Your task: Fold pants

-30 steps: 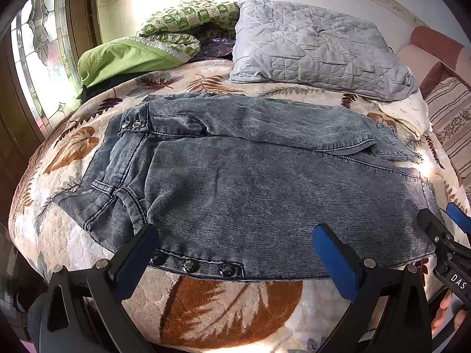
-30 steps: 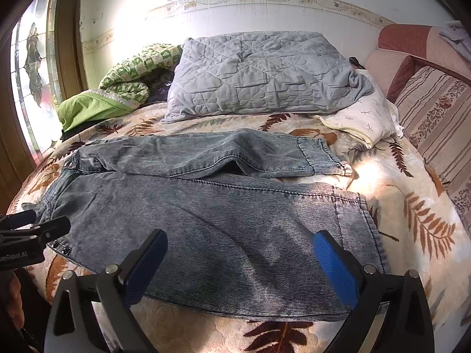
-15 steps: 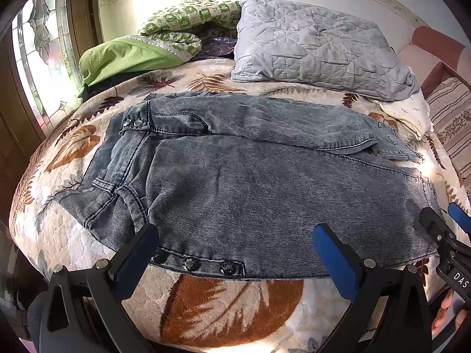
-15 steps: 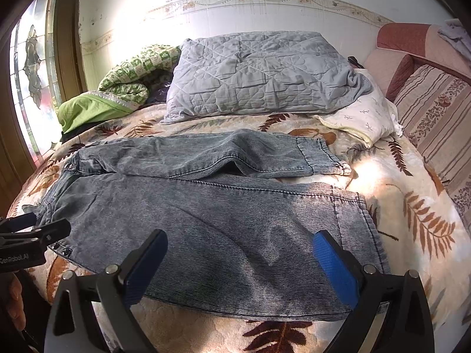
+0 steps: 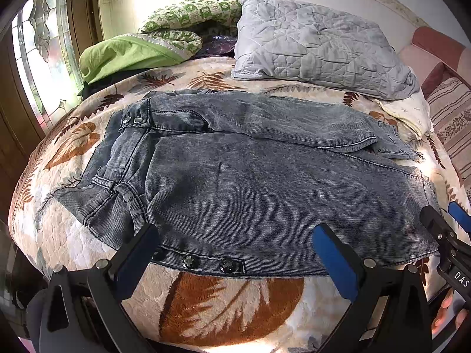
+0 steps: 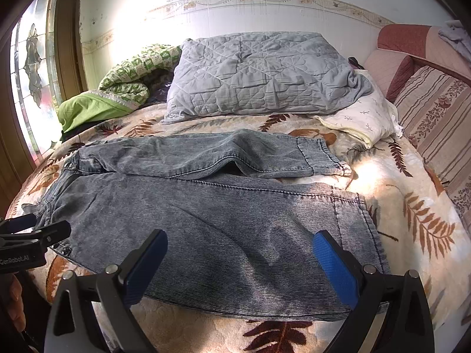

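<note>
While both tongs [image 5: 235, 253] [image 6: 240, 260] gape empty, the jeans [image 5: 265, 182] lie spread just beyond them.

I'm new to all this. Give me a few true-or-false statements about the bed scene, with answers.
1. The grey washed-denim pants lie spread on the leaf-patterned blanket. True.
2. The left tool is clamped on the waistband. False: its jaws stand open, holding nothing.
3. A grey quilted pillow lies beyond the pants, near the wall. True.
4. The right tool grips a pant leg. False: it is open, with the leg lying flat beyond it.
5. The pants are rolled into a ball. False: they lie flat, both legs stretched out.
</note>
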Motion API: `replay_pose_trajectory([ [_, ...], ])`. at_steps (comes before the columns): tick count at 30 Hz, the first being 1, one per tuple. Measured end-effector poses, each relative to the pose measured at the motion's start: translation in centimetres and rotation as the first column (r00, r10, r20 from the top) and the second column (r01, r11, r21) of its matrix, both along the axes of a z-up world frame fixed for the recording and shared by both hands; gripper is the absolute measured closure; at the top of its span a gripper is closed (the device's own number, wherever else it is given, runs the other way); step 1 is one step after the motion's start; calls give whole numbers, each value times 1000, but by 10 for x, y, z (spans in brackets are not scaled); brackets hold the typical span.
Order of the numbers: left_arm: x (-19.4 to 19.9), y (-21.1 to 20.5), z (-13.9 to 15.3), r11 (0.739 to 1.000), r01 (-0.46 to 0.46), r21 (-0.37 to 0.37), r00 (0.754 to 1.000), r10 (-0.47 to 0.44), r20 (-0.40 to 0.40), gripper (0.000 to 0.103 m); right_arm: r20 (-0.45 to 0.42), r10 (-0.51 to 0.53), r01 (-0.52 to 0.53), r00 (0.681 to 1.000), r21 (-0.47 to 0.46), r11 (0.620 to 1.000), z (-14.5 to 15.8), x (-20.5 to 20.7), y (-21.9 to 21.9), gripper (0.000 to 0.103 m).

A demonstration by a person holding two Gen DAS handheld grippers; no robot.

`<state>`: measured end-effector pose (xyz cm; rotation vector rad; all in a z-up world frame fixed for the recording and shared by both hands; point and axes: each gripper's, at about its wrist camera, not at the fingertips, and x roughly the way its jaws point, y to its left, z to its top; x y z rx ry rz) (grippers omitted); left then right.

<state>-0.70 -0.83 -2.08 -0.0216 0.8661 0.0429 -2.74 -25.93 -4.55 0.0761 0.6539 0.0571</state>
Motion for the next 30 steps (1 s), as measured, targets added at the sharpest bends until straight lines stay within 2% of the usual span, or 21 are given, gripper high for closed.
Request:
replay_pose_trajectory([
  [26, -2, 3, -2, 1000, -7, -6, 1000, 7, -5, 0, 4, 2, -2, 1000, 0, 1000, 0, 0, 0, 2],
  [30, -1, 26, -4, 997, -44, -64, 998, 42, -37, 0, -20, 11, -11, 1000, 39, 999, -3, -1, -6, 2],
])
